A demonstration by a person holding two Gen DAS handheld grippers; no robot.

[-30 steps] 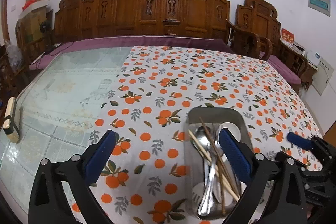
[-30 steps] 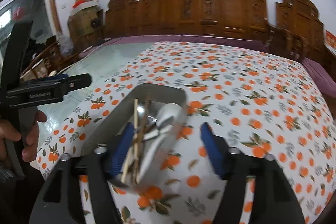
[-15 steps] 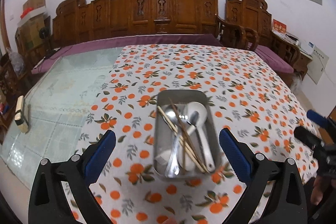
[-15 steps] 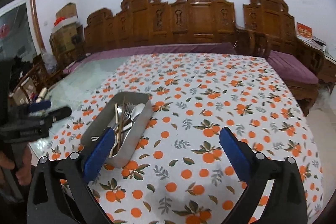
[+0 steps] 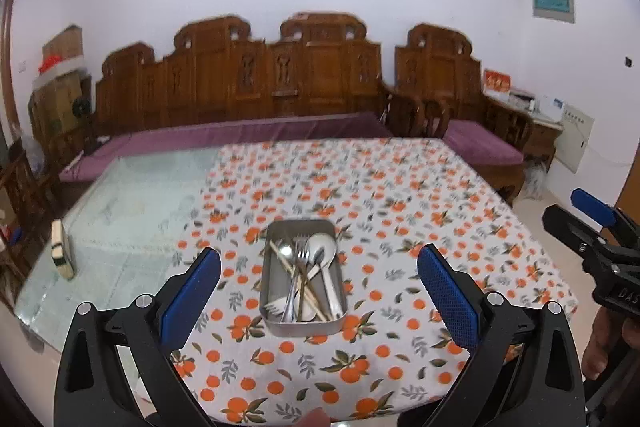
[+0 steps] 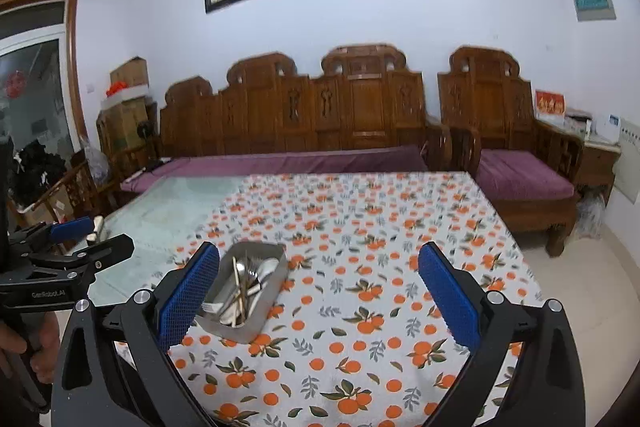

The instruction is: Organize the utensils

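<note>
My left gripper (image 5: 318, 291) hangs above the near edge of the bench (image 5: 460, 195), its blue fingers (image 5: 192, 295) spread wide and released, nothing between them. My right gripper (image 6: 318, 293) is released too; its jaws have just been opening, and they hold nothing. The metal tray (image 5: 303, 277) sits on the orange-print cloth (image 5: 400, 227), at twelve o'clock from my left gripper and near eleven o'clock from my right, clear of both. Inside it the spoons (image 5: 320, 251), a fork (image 5: 300, 247) and wooden chopsticks (image 5: 296, 277) lie jumbled lengthwise. A small block (image 5: 62, 249) rests on the bare glass part at nine o'clock.
</note>
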